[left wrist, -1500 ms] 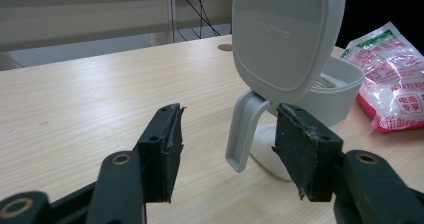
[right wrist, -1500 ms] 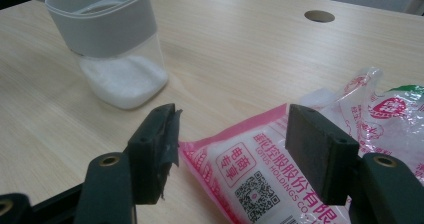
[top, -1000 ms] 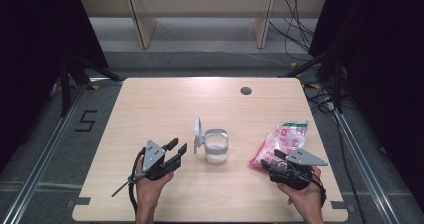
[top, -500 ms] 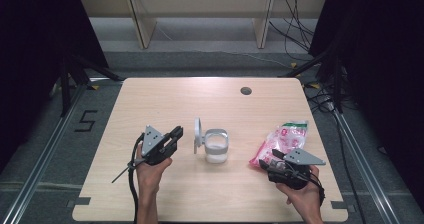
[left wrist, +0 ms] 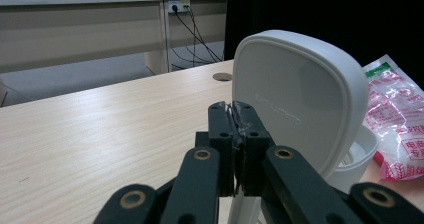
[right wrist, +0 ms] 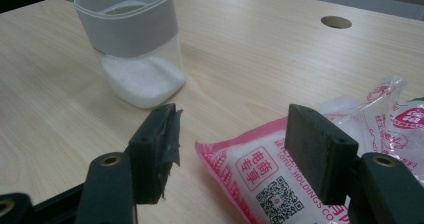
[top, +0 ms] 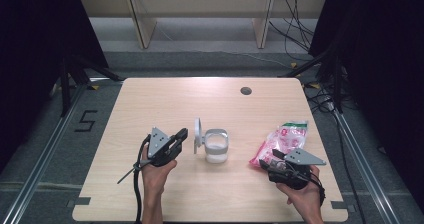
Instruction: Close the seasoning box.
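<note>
- The left gripper is sitting clenched, its 2 jaws pressed flat together with nothing between them, as the left gripper view is showing plainly; its jaws have just been closing on empty air.
- The jar is standing upright near the middle of the table, about a third full of white grains, with its hinged lid flipped up and standing on edge on the side facing the left gripper.
- That lid is rising just beyond the closed jaw tips, slightly to their right, near but not touching as far as the frames are showing.
- The right gripper is resting released, jaws apart, with the near end of the pink and white packet lying between them; the pads are not pressing on it.
- The packet's long axis is running away from the right gripper, toward the far right of the table, so its near end is pointing into the jaws.
- The jar is lying to the left of the packet, well apart from it; the right hand is nearer the packet, the left nearer the jar.
- The coming move is probably turning on closing the right jaws across that near end.
</note>
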A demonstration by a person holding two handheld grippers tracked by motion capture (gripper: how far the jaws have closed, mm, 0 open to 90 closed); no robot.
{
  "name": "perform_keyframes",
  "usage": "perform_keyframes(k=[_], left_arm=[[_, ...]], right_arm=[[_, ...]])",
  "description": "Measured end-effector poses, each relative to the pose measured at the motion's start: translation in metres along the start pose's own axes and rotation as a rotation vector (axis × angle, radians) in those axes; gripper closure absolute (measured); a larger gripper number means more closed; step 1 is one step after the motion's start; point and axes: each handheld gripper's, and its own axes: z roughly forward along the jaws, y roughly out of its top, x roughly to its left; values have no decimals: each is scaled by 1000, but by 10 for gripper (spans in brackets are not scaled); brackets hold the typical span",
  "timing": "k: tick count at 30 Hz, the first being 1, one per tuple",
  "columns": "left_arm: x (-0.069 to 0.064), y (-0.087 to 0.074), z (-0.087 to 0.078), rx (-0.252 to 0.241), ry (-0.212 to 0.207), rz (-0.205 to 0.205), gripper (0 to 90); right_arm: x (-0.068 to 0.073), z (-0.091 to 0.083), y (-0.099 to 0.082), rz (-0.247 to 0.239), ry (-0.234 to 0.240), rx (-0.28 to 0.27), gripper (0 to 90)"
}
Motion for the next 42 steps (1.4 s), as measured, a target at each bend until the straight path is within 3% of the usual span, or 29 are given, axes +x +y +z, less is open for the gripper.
perform_keyframes(k=[2, 9, 10, 12, 21, 22, 25, 26, 27, 34, 36, 37, 42], left_arm=[[-3, 0, 1, 4, -7, 3, 875], [-9, 0, 5, 8, -26, 20, 889], [-10, 0, 5, 7, -27, 16, 890], [-11, -1, 6, 12, -30, 19, 890], [-14, 0, 7, 12, -38, 27, 890], [-14, 0, 7, 11, -38, 29, 889], [-16, 0, 8, 12, -37, 17, 889], [-16, 1, 7, 12, -40, 39, 889], [-17, 1, 7, 9, -40, 33, 889], [-20, 3, 8, 9, -46, 46, 889], [-21, 3, 8, 7, -44, 45, 888], [-21, 3, 8, 6, -48, 51, 889], [-24, 4, 8, 4, -54, 54, 885]], right_arm=[[2, -1, -1, 24, -5, 9, 388], [3, -1, 0, 23, -2, 9, 389], [0, 0, 0, -2, 1, 1, 389], [3, -1, -1, 23, 0, 9, 389], [3, -1, 0, 22, -2, 8, 390], [0, 0, 0, -4, 3, 3, 390], [3, -1, 0, 22, -2, 10, 390], [3, -1, 0, 21, -2, 9, 390], [0, 0, 0, -5, 0, 3, 390], [1, 0, 0, -4, 5, 4, 390], [4, 0, 0, 27, 2, 9, 390], [1, 0, 0, -1, 1, 4, 390], [1, 0, 0, -7, 3, 13, 387]])
